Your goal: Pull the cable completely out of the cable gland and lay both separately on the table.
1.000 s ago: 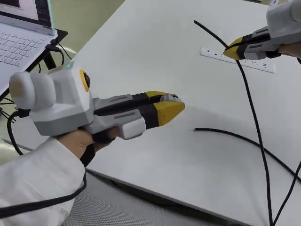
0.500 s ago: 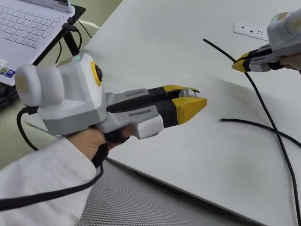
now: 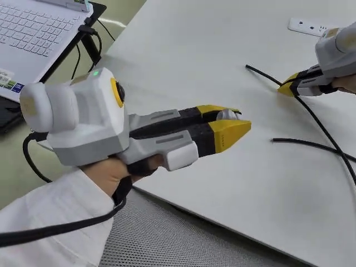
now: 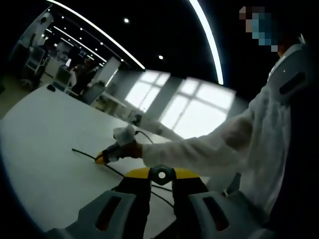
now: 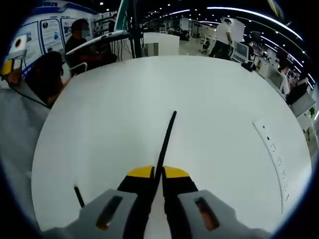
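Over the near edge of the white tabletop [image 3: 183, 50], the left gripper [image 3: 240, 120] has its yellow-tipped jaws closed on the cable gland [image 3: 226, 115], a small grey piece pinched between the tips. In the left gripper view the gland's round end, with a hole in its middle, faces the camera. Farther across and to the right, the right gripper [image 3: 287, 89] is clamped tight on the black cable [image 5: 168, 137], a little way back from its bare free end, which sticks out ahead of the tips low over the tabletop. Cable and gland are well apart. A second black strand [image 3: 311, 145] lies on the tabletop between the two grippers. A white power strip [image 3: 311, 25] lies beyond the right gripper, and an open laptop [image 3: 33, 28] stands off the tabletop's left side.
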`<control>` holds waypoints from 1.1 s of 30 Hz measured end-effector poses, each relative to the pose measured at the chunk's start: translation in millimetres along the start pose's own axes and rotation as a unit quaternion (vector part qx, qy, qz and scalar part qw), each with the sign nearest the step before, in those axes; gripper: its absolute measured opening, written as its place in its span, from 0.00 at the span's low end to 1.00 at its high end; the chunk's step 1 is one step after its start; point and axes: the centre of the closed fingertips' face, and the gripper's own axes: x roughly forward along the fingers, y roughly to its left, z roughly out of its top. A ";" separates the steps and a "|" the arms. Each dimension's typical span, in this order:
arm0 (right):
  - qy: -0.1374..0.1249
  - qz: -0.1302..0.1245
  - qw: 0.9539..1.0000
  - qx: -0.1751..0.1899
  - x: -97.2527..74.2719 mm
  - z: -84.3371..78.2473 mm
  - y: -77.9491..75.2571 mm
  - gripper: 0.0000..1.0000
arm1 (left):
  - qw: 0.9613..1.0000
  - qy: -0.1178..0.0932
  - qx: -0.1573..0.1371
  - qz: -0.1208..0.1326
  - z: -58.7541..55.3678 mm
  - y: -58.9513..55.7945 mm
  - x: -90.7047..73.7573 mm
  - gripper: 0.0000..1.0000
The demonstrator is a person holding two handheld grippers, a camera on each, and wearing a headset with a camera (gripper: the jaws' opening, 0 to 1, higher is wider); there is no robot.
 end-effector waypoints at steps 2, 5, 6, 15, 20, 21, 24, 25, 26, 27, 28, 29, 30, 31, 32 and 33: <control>-0.001 -0.001 1.000 0.002 -0.8 0.5 2.0 0.05 | 1.000 0.001 0.000 0.001 -0.2 0.5 -0.1 0.16; -0.018 -0.005 1.000 0.017 -6.9 6.0 5.6 0.08 | 1.000 0.001 0.000 0.002 -0.4 1.0 -0.4 0.16; -0.022 -0.005 1.000 0.019 -10.5 7.5 8.3 0.10 | 1.000 0.001 0.001 0.002 -0.2 0.8 -0.3 0.16; -0.006 0.005 1.000 -0.004 -46.3 -18.9 25.6 0.21 | 1.000 0.000 0.005 -0.005 0.3 -3.5 0.7 0.16; 0.040 0.006 0.999 -0.018 -73.9 -55.4 54.1 0.23 | 1.000 -0.002 0.008 -0.011 1.6 -7.0 1.0 0.16; 0.047 0.003 0.999 -0.017 -76.8 -62.0 56.4 0.23 | 1.000 -0.003 0.008 -0.012 2.1 -7.5 0.8 0.16; 0.058 -0.006 0.998 0.009 -88.7 -79.8 70.0 0.22 | 1.000 -0.006 0.008 -0.013 3.3 -8.3 0.5 0.16; 0.059 -0.006 0.998 0.014 -90.4 -83.3 72.6 0.22 | 1.000 -0.007 0.009 -0.014 3.8 -8.7 0.4 0.16; 0.061 -0.007 0.998 0.016 -92.4 -88.3 75.6 0.22 | 1.000 -0.007 0.009 -0.015 4.1 -9.1 0.4 0.16; 0.062 -0.010 0.998 0.020 -93.2 -91.1 76.5 0.22 | 1.000 -0.008 0.009 -0.015 4.2 -9.2 0.5 0.16; 0.063 -0.013 0.998 0.024 -94.0 -93.9 77.4 0.22 | 1.000 -0.008 0.009 -0.017 4.4 -9.9 0.5 0.16; 0.063 -0.014 0.997 0.030 -94.3 -96.3 78.9 0.22 | 1.000 -0.008 0.009 -0.017 4.3 -10.2 0.7 0.16; 0.063 -0.019 0.997 0.033 -93.9 -97.3 78.6 0.22 | 1.000 -0.007 0.009 -0.018 4.2 -10.4 0.8 0.16; 0.064 -0.025 0.997 0.036 -93.1 -99.5 77.7 0.22 | 1.000 -0.007 0.009 -0.018 4.1 -10.5 0.9 0.16; 0.067 -0.028 0.997 0.037 -92.4 -101.7 77.3 0.22 | 1.000 -0.007 0.009 -0.019 4.0 -10.6 1.0 0.16; 0.070 -0.034 0.996 0.038 -91.1 -104.9 76.1 0.22 | 1.000 -0.007 0.009 -0.019 4.0 -10.5 1.0 0.16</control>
